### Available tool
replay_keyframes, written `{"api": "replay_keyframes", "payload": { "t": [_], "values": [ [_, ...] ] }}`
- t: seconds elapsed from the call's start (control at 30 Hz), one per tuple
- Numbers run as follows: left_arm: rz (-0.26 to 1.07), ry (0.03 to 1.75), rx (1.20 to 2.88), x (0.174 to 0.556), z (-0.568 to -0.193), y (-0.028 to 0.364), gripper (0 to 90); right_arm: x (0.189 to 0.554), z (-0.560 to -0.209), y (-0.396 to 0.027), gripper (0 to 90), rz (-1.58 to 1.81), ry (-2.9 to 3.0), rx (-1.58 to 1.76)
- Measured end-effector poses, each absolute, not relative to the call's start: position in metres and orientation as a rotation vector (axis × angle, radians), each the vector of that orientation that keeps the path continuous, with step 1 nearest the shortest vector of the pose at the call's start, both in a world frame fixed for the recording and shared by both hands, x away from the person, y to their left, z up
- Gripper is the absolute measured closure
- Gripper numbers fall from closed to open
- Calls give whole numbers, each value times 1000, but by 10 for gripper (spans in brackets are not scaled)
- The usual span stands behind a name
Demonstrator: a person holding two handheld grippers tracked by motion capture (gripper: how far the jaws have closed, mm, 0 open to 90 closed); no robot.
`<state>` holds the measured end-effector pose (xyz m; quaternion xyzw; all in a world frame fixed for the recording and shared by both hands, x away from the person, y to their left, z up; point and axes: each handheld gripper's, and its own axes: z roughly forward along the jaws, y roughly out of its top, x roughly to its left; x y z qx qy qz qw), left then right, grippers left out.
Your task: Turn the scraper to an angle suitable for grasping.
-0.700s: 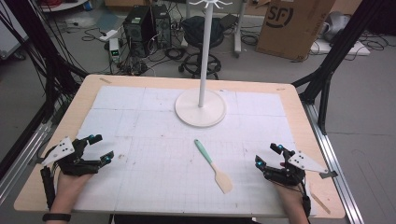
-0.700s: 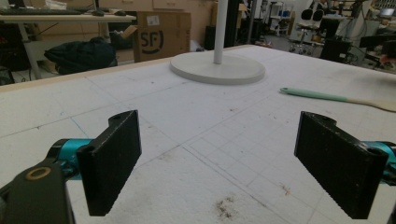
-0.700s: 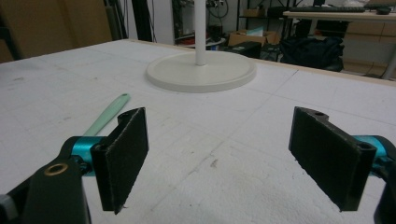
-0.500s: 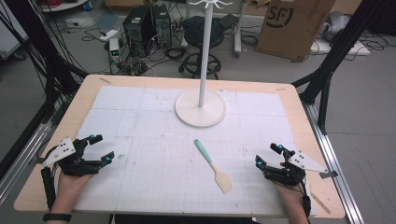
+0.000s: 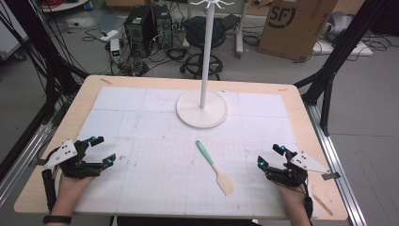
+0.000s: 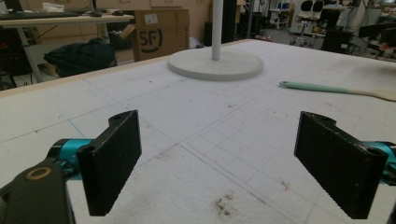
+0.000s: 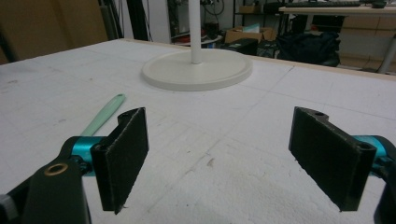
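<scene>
From the high view, your left gripper rests at the near left of the white mat, jaws spread with nothing between them, and your right gripper sits at the near right, jaws likewise apart and empty. The spatula lies flat on the mat between the two, nearer your right gripper but well apart from both, its green handle pointing toward the stand and its pale blade toward you. The stand's round base sits on the far middle of the mat, its pole upright. In the left gripper view, your two black jaws stand wide over bare mat; the spatula lies off to the upper right and the stand's base sits beyond. In the right gripper view, your jaws again stand wide and hold nothing; the spatula's green handle shows just behind the left jaw, and the stand lies ahead.
</scene>
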<state>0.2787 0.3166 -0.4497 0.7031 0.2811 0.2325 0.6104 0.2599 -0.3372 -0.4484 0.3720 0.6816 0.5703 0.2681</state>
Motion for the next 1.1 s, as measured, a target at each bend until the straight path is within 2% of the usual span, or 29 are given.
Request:
{"api": "replay_keyframes", "payload": {
  "t": [1.1],
  "values": [
    [551,645,1631,278,-450,315,152,261,-449,-338,190,1540,1831,1025]
  ]
}}
